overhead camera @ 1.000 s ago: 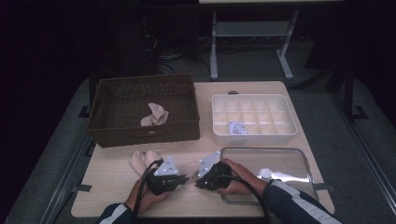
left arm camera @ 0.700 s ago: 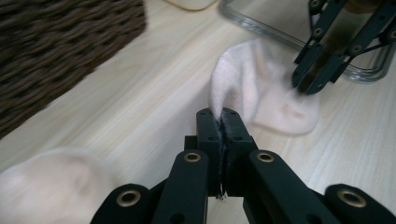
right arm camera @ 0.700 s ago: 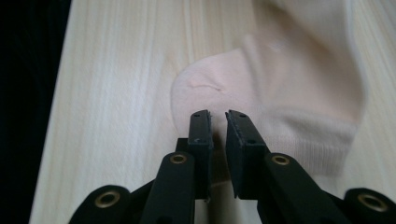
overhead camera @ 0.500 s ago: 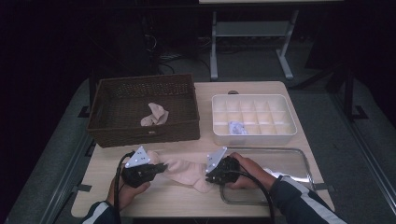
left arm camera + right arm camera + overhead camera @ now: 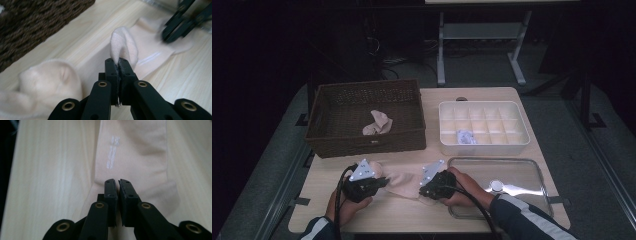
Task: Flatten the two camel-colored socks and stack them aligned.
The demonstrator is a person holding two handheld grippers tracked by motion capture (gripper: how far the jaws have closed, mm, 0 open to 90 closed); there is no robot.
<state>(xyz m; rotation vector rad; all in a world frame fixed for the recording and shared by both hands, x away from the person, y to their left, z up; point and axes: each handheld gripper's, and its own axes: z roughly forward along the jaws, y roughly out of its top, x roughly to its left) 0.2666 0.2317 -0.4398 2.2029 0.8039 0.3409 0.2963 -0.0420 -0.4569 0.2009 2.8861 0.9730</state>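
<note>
Sock (image 5: 401, 182) of pale beige knit lies stretched flat on the wooden table (image 5: 522, 150), at about six o'clock in the high view, between the two hand-held tools and just in front of the wicker basket (image 5: 367, 117). The left gripper (image 5: 117, 62) is closed on a raised fold of the fabric; in its own view the cloth stands up in a soft loop pinched between the black jaws. The right gripper (image 5: 117, 182) sits at the sock's other end with its jaws nearly together. A thin edge of cloth seems to run between them, though whether the pads really press on it I cannot tell for sure. Its jaws have just been closing a little further.

Holding both ends this way looks meant to pull the sock straight, so that it lies smooth for folding or for lifting.

The sock is thin and a little translucent, with small white lettering (image 5: 112, 152) printed along it and a rounded toe or heel (image 5: 47, 80) bunched near the left tool. A second sock (image 5: 378, 123), crumpled, rests inside the basket at eleven o'clock. A white divided tray (image 5: 447, 107) stands at one o'clock and a metal tray (image 5: 532, 165) at four o'clock, beside the right hand (image 5: 464, 185).
</note>
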